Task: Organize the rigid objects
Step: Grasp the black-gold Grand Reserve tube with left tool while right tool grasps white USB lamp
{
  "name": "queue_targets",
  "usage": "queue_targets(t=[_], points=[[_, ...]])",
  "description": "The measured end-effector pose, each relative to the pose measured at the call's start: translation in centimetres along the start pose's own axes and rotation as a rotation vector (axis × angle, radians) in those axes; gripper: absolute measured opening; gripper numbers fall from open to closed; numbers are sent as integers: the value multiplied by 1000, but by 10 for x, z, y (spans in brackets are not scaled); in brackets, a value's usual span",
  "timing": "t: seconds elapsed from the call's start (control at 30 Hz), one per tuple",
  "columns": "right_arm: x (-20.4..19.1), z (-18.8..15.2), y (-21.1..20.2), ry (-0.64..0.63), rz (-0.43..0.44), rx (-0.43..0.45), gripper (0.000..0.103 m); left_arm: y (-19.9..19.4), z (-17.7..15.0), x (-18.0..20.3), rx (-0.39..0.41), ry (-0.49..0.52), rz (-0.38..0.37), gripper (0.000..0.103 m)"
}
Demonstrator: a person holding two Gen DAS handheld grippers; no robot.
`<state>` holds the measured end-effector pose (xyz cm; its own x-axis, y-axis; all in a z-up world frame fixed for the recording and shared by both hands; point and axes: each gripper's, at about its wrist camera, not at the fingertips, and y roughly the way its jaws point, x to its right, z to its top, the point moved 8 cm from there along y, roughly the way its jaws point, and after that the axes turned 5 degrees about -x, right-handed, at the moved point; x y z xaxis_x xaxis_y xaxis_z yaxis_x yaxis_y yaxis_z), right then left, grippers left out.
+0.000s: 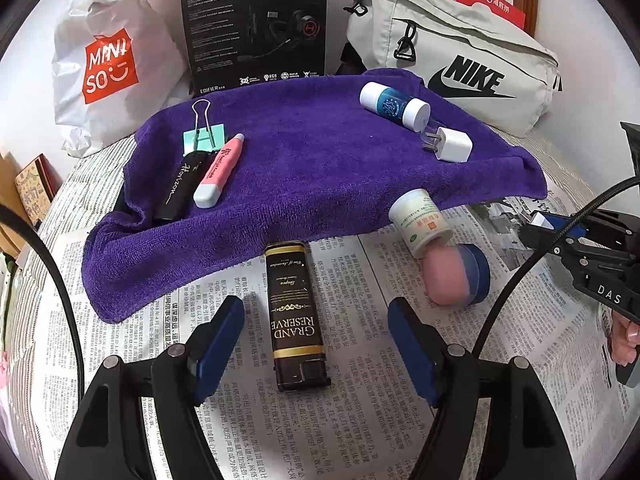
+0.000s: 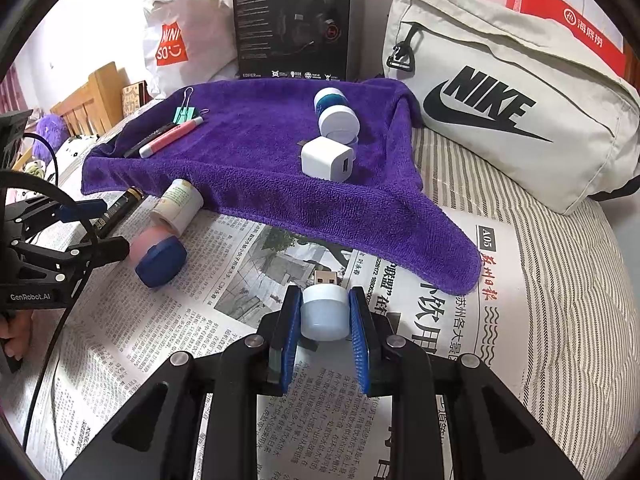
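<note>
L gripper open astride lighter; R gripper clamps USB light.

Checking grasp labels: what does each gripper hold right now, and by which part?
Right gripper is shut on the small white USB light, pads on its round body's sides, plug pointing forward. Left gripper holds nothing; it stands open around the black lighter.

Both views ride on hand-held claws and look forward and steeply down along the fingers, close over a newspaper spread on a bed. The left wrist view faces the purple towel head-on from its near edge. The right wrist view sits further right, nearer the Nike bag. They share the towel, the newspaper, the bag, and the headset box behind; each catches the other claw at its edge.
</note>
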<state>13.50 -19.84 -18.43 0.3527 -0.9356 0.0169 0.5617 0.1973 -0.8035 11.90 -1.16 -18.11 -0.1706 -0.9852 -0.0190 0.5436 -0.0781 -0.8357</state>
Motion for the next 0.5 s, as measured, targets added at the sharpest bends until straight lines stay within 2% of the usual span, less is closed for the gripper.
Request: queue_targets(t=[0.37, 0.47, 0.5], points=[[0, 0, 0, -11, -14, 0, 24, 0, 0, 1, 2, 6, 8, 72], [0, 0, 0, -13, -17, 1, 24, -3, 1, 6, 14, 30, -2, 54], [-1, 0, 0, -13, -16, 1, 24, -4, 1, 9, 20, 42, -6, 40]])
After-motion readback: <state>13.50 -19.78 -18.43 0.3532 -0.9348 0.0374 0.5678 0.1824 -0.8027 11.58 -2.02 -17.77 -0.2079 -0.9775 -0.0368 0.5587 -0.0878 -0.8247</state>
